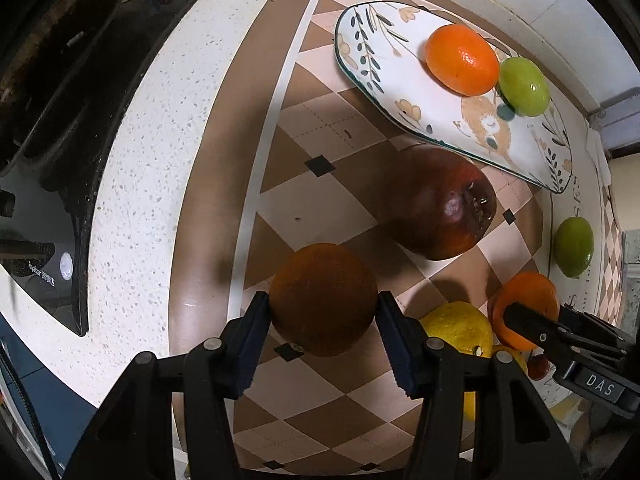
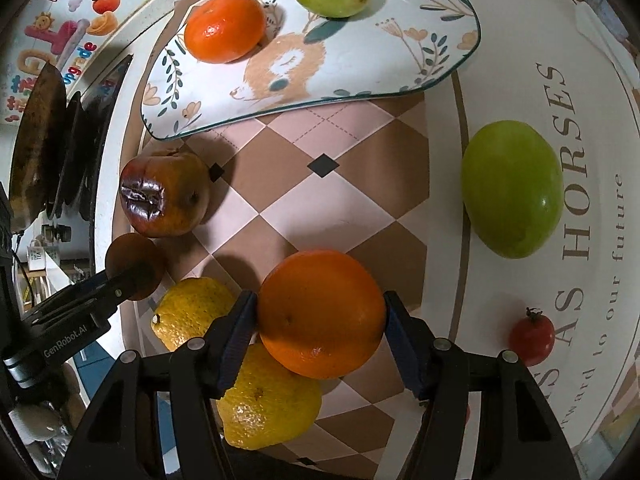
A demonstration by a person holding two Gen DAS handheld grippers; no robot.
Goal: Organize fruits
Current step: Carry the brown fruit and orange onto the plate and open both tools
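Observation:
My left gripper [image 1: 323,312] is shut on a dark brown round fruit [image 1: 322,298], held above the checkered mat. My right gripper [image 2: 320,320] is shut on an orange [image 2: 321,313]; it also shows in the left wrist view [image 1: 525,310]. The patterned plate [image 1: 404,92] holds a tangerine [image 1: 461,59] and a green fruit [image 1: 523,86]; the right wrist view shows the plate [image 2: 360,68] too. On the mat lie a dark bruised pomegranate [image 1: 440,204], two lemons [image 2: 192,312] [image 2: 268,408], a loose green fruit [image 2: 512,188] and a cherry tomato [image 2: 532,340].
The checkered mat [image 1: 312,208] lies on a white speckled counter [image 1: 144,168]. A black stove top [image 1: 56,152] with a dark pan [image 2: 36,152] sits to the left. A white wall runs behind the plate.

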